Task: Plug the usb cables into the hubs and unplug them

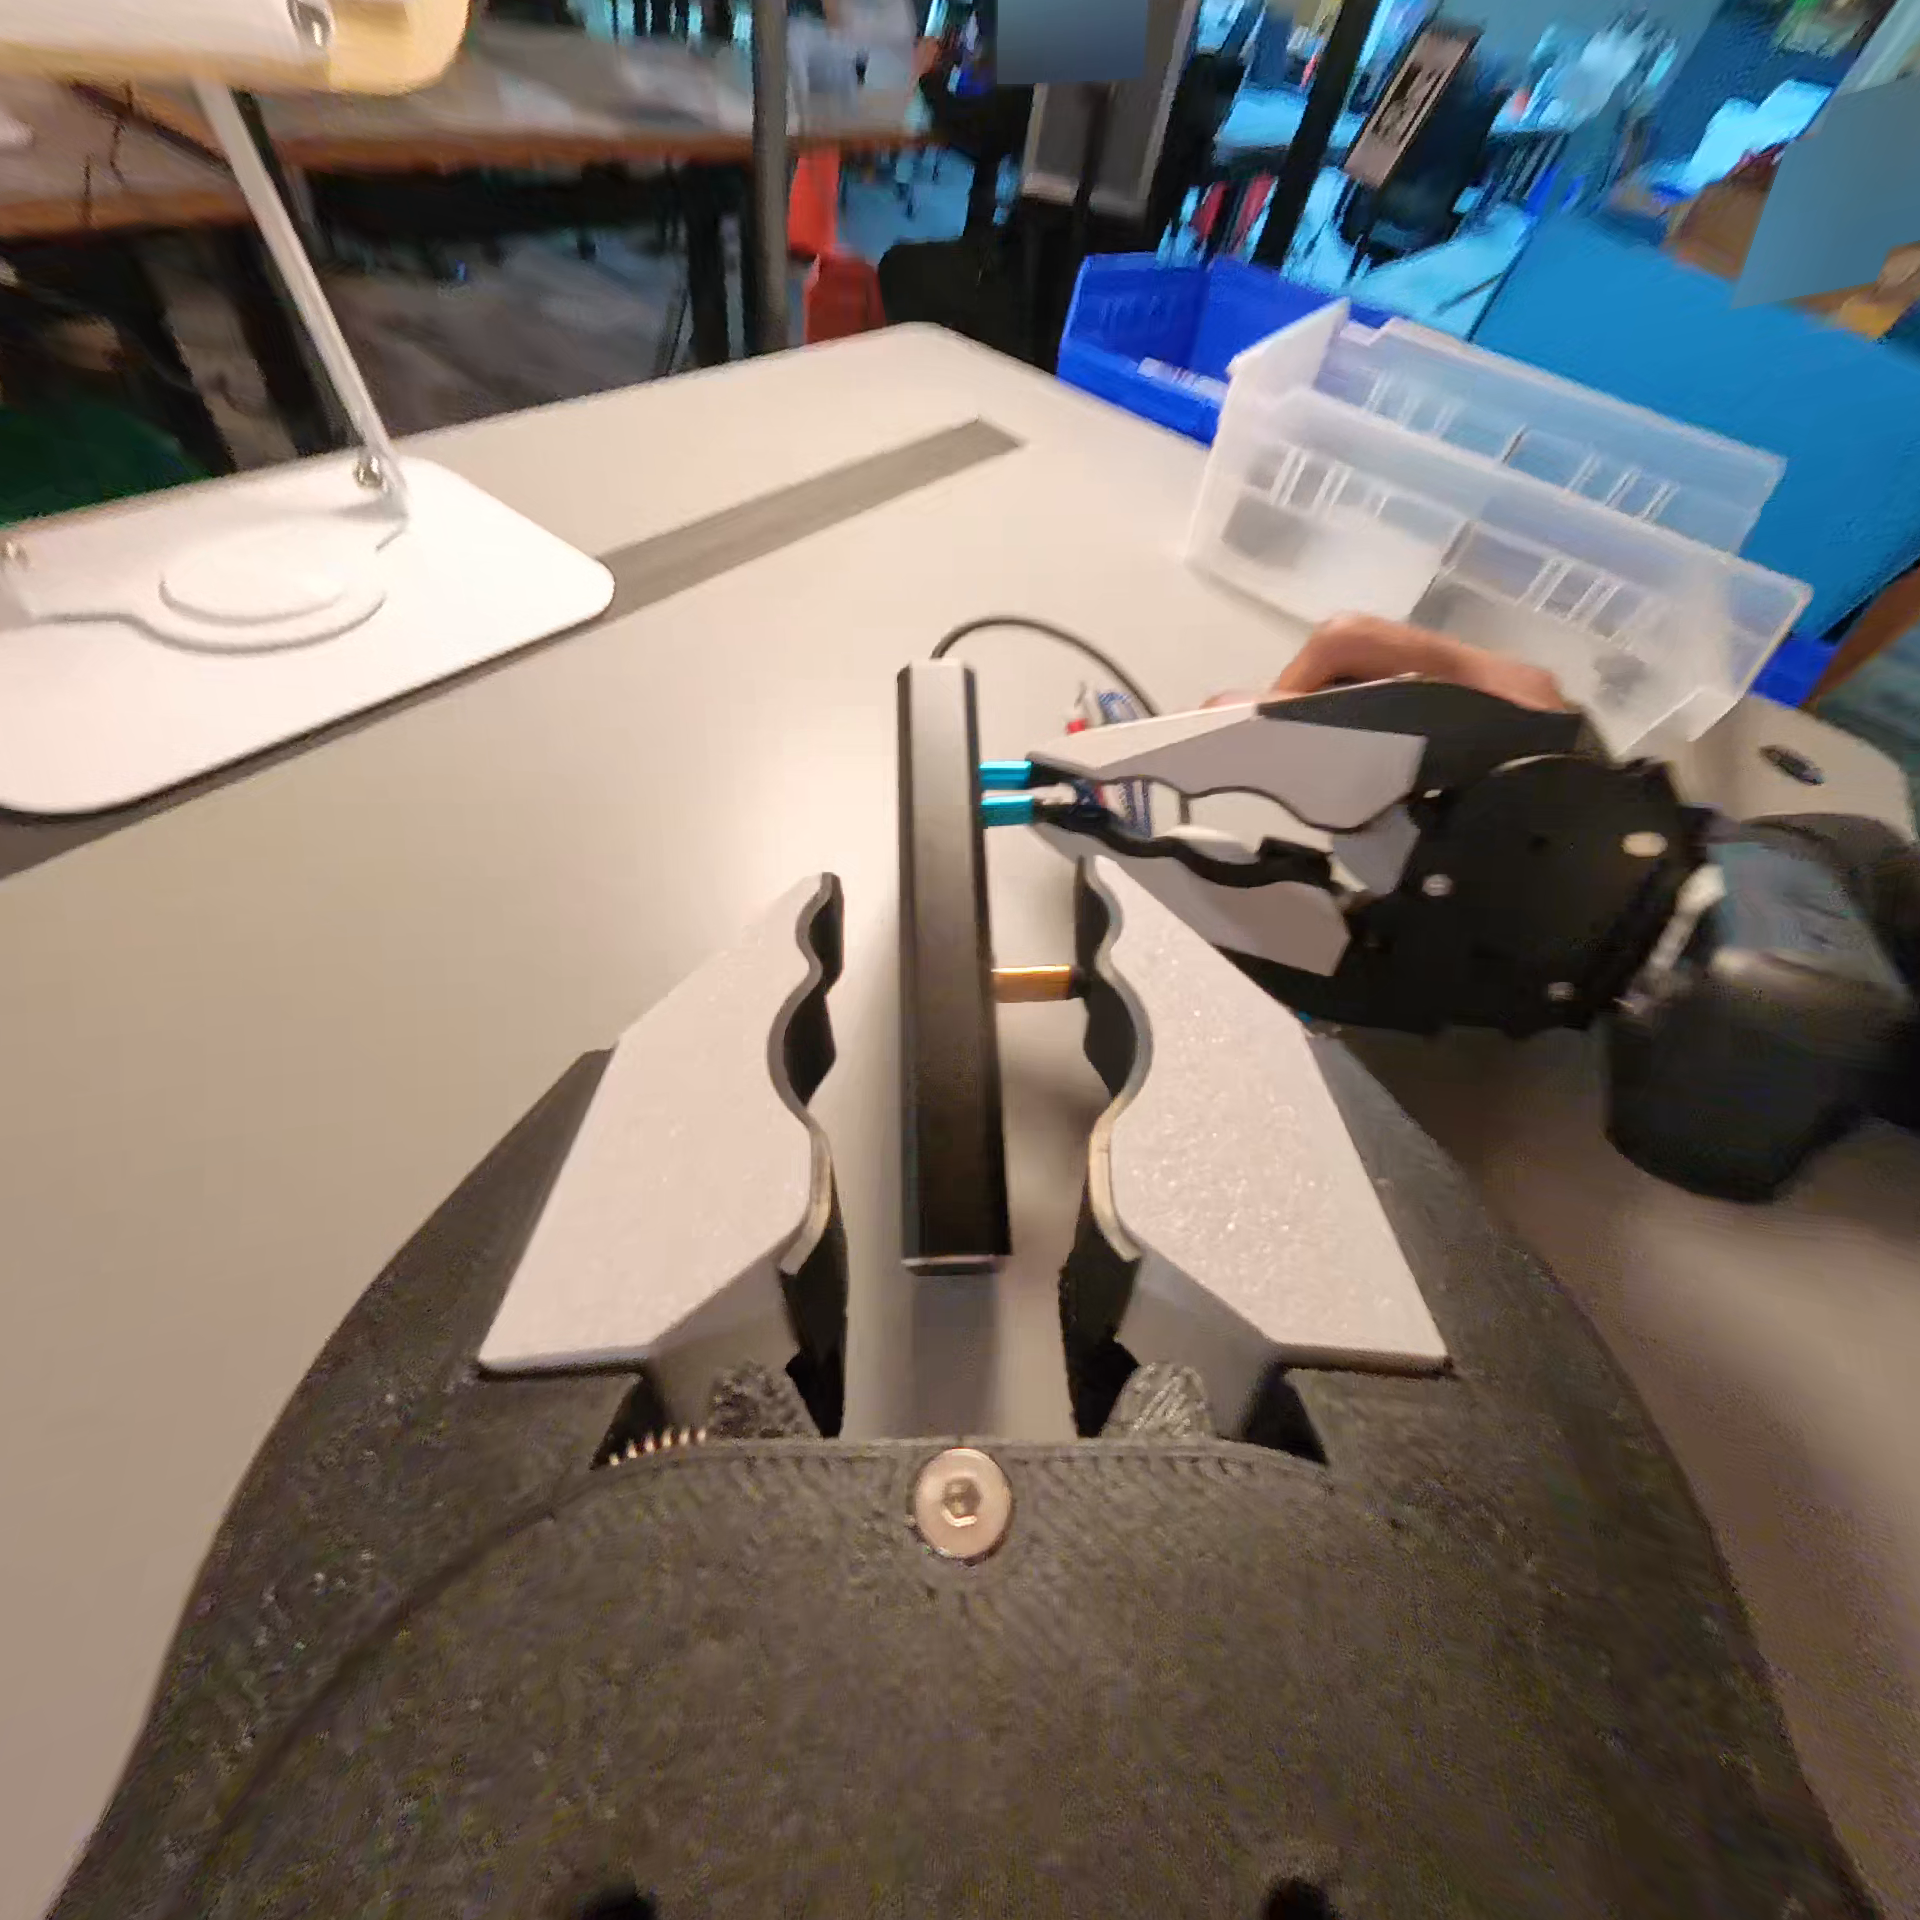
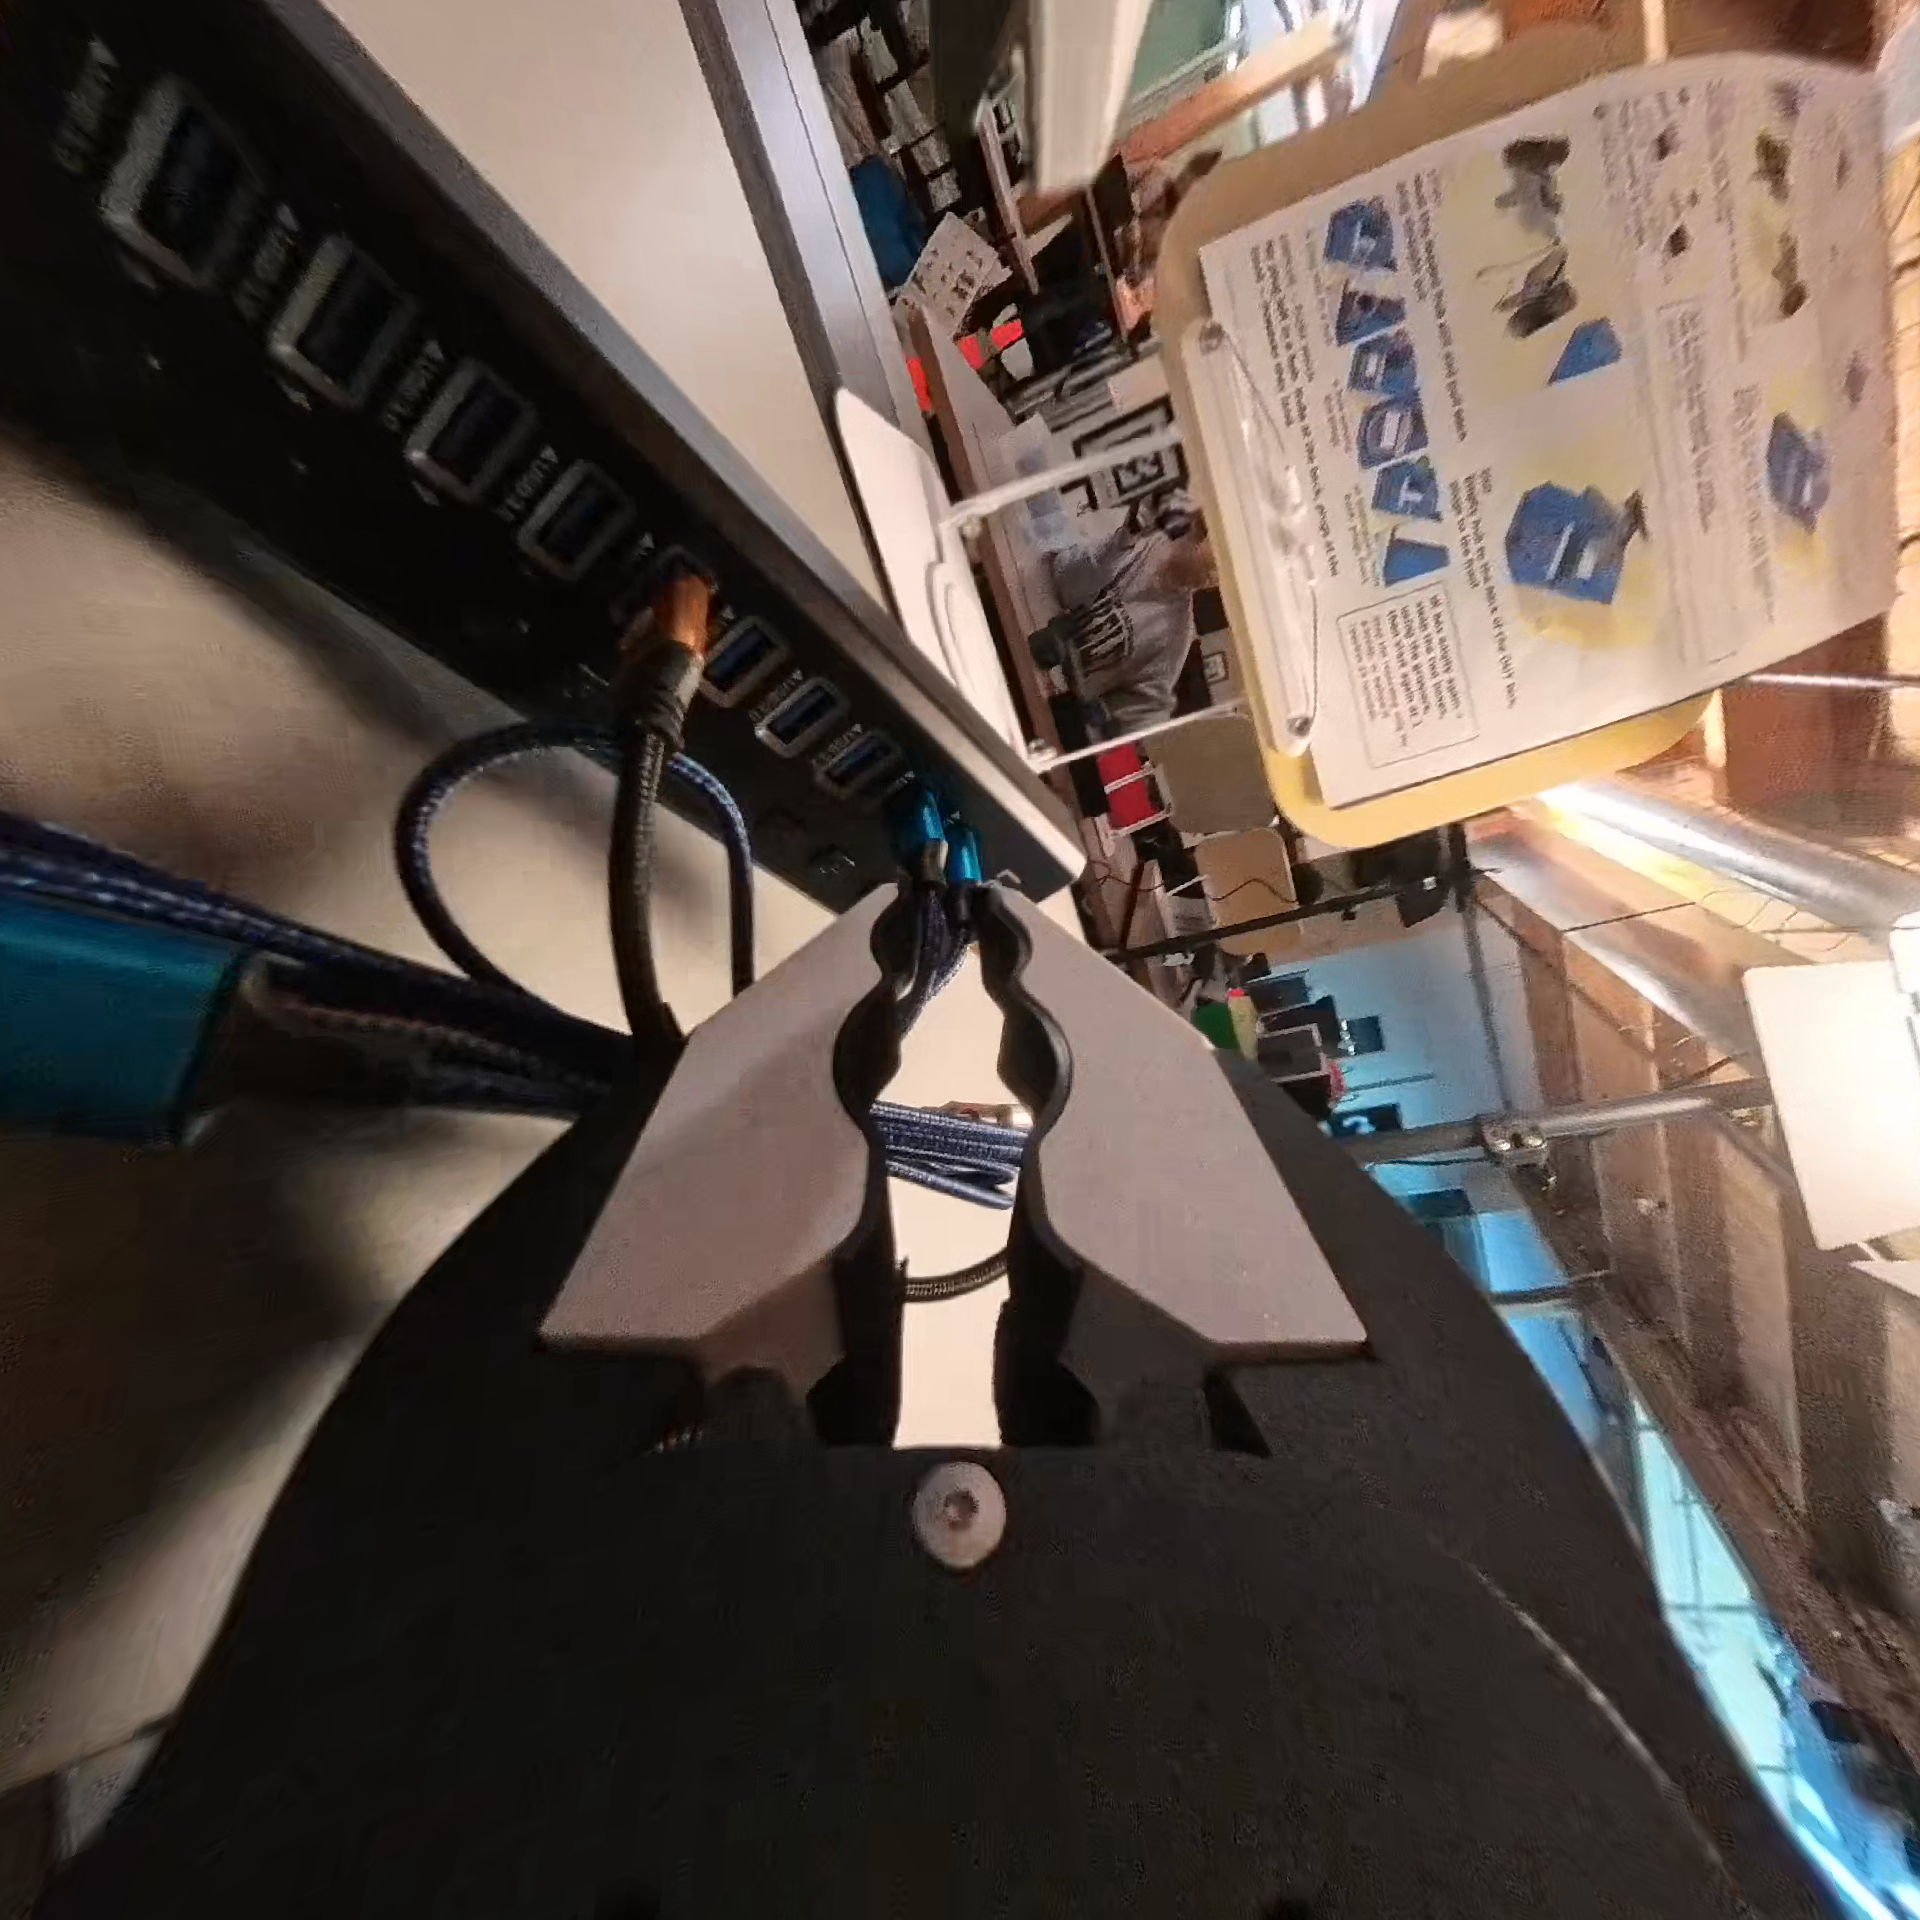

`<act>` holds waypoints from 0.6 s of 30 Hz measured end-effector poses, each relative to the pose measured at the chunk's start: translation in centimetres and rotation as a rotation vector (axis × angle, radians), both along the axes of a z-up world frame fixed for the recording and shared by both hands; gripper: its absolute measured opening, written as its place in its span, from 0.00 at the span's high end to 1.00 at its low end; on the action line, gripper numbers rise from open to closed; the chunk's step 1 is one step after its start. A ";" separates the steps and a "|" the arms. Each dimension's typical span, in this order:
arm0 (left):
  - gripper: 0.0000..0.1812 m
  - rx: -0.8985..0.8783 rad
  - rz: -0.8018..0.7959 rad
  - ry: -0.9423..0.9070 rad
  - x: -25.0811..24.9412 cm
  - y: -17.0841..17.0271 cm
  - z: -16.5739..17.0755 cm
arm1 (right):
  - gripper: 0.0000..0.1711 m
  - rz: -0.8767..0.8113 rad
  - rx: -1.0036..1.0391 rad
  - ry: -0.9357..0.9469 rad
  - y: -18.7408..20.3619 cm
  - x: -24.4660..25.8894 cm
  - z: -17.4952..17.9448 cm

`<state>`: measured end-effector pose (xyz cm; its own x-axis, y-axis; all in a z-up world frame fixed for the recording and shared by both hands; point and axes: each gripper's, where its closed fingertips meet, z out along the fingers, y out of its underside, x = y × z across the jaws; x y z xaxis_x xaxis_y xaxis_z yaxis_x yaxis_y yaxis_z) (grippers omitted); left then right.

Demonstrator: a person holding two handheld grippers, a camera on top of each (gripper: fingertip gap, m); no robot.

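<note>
A long black USB hub (image 1: 945, 987) stands on its edge on the grey table (image 1: 416, 935). My left gripper (image 1: 961, 899) is open and straddles the hub's near half, with a finger on each side. On the hub's right face, two blue plugs (image 1: 1003, 790) and a gold plug (image 1: 1029, 980) sit in ports. My right gripper (image 1: 1039, 795) comes in from the right. In the right wrist view the right gripper (image 2: 940, 909) is shut on the dark blue braided cable (image 2: 940, 951) just behind the blue plugs (image 2: 940, 831). The gold plug (image 2: 675, 623) sits mid-row in the hub (image 2: 312, 436).
A white stand base (image 1: 260, 603) lies at the left and a clear plastic organizer (image 1: 1486, 499) and blue bins (image 1: 1164, 332) at the back right. A loose blue plug (image 2: 104, 1018) with cable loops lies beside the hub. A clipboard with a sheet (image 2: 1507, 416) hangs above. About 10 cm separates my left fingertips from my right.
</note>
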<state>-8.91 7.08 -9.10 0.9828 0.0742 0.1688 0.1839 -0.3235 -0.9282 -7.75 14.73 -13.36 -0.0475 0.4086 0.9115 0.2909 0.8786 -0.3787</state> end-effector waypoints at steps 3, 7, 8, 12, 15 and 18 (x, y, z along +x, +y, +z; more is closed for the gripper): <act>0.69 -0.112 -0.021 -0.028 0.3 0.7 -1.4 | 0.94 0.038 0.064 0.034 -1.6 0.3 0.7; 0.69 -0.288 -0.060 -0.025 1.2 1.6 -4.0 | 0.95 0.084 0.128 0.087 -3.2 0.8 1.8; 0.69 -0.329 -0.057 -0.009 1.3 1.7 -4.7 | 0.94 0.095 0.140 0.101 -3.5 0.9 2.1; 0.78 -0.353 -0.106 0.000 2.2 2.1 -5.8 | 0.94 0.135 0.182 0.131 -4.6 1.5 2.6; 0.83 -0.325 -0.085 0.104 1.4 2.2 -5.2 | 0.93 0.142 0.128 0.136 -4.4 1.7 2.9; 0.84 -0.315 -0.001 0.300 0.1 2.2 -3.8 | 0.91 0.138 -0.007 0.135 -4.4 1.8 3.5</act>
